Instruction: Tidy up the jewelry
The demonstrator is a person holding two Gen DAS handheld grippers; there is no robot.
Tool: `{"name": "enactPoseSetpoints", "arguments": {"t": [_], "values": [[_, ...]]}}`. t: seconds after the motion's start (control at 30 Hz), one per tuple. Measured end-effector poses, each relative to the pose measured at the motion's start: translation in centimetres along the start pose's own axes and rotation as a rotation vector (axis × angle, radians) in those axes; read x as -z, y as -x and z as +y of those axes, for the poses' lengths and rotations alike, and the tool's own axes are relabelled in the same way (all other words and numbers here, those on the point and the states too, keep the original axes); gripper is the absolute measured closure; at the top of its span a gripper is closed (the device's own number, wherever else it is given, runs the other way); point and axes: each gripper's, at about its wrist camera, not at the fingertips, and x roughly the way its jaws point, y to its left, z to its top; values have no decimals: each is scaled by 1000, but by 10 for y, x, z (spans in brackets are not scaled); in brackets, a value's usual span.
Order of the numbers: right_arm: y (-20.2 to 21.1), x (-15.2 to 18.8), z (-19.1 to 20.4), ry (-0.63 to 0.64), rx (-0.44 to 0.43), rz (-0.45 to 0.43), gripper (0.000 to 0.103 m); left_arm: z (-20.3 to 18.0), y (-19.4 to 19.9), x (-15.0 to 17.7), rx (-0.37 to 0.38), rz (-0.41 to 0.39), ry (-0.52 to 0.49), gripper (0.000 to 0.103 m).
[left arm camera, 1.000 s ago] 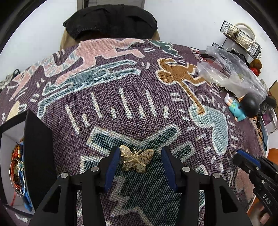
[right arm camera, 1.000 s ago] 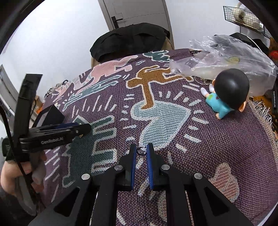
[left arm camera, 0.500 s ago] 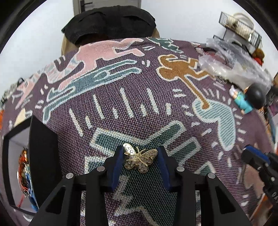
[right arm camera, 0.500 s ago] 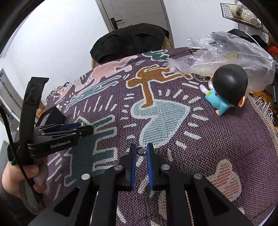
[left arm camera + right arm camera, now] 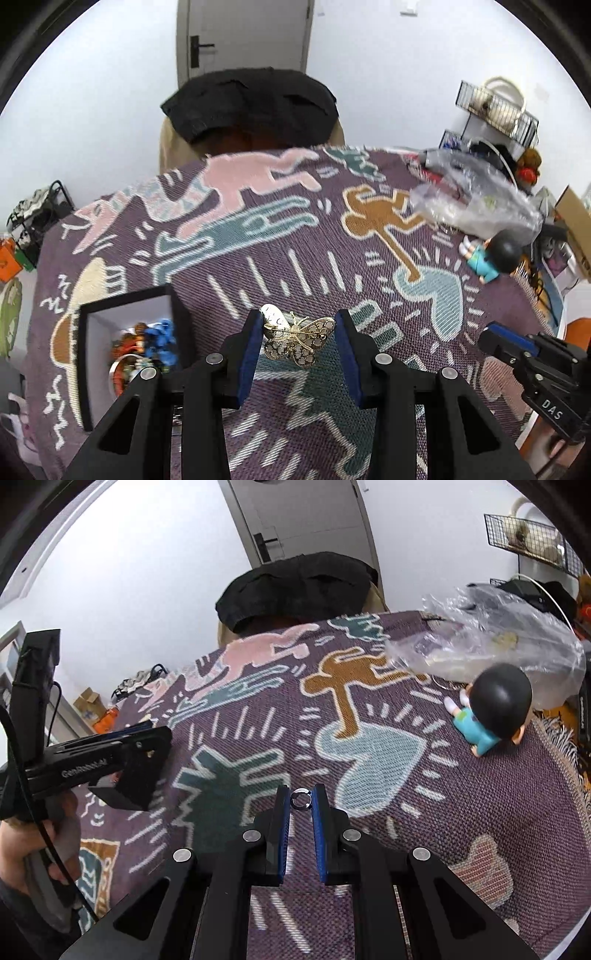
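Note:
My left gripper [image 5: 298, 332] is shut on a gold butterfly brooch [image 5: 297, 338] and holds it above the patterned purple cloth [image 5: 288, 236]. An open black jewelry box [image 5: 125, 332] with white lining and colourful beads lies just left of it. My right gripper [image 5: 302, 800] is shut on a small silver ring [image 5: 300, 799] above the cloth. The left gripper also shows at the left of the right wrist view [image 5: 110, 753], and the box [image 5: 129, 786] lies under it.
A doll with a black head and teal clothes [image 5: 487, 712] sits at the right on the cloth, next to a crumpled clear plastic bag [image 5: 498, 653]. A chair with a black garment [image 5: 255, 107] stands behind the table. A wire rack [image 5: 495, 110] hangs at the far right.
My left gripper closed on the butterfly brooch and lifted it off the cloth, moving left toward the jewelry box. My right gripper kept its hold on the ring and barely moved.

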Motion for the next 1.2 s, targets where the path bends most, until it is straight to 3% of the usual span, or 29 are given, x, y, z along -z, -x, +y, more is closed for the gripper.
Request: {"name": "enactPoseSetpoints", "arguments": {"t": [0.27,0.8,0.97,1.2], "values": [[9,-7,23,37,-11,-22,90,34,27,3,-17,-57,55,62],[-4,-18,79,128,-37,-16,90,94,38,21,-11,-76,165,61],[-7,-26,104,172,-59,-20,90,115,47,28,10,-102,233,29],[-19,-34,153,243,-123,-18,90,146,72,41,-8,-158,289,29]]}}
